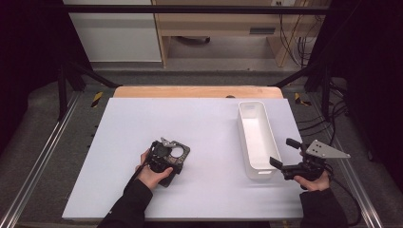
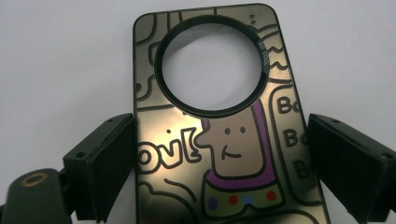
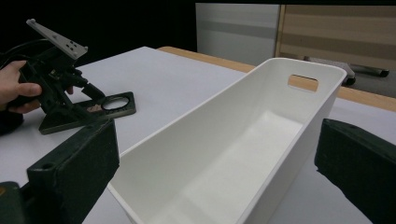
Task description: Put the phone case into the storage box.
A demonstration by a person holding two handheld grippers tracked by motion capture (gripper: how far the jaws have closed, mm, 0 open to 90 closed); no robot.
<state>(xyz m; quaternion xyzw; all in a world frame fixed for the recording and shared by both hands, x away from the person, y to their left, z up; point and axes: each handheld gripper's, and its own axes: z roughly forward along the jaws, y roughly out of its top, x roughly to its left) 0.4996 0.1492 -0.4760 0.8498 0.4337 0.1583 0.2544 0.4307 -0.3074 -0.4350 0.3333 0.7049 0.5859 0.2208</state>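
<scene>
Left gripper view: phone case lies between the open left tool.

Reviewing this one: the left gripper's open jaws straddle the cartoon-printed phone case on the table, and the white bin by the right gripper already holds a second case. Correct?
Not quite. The white bin holds nothing; the right gripper view looks straight into its bare interior. The rest stands: the left gripper has its jaws open on either side of the phone case, which lies on the table.
</scene>
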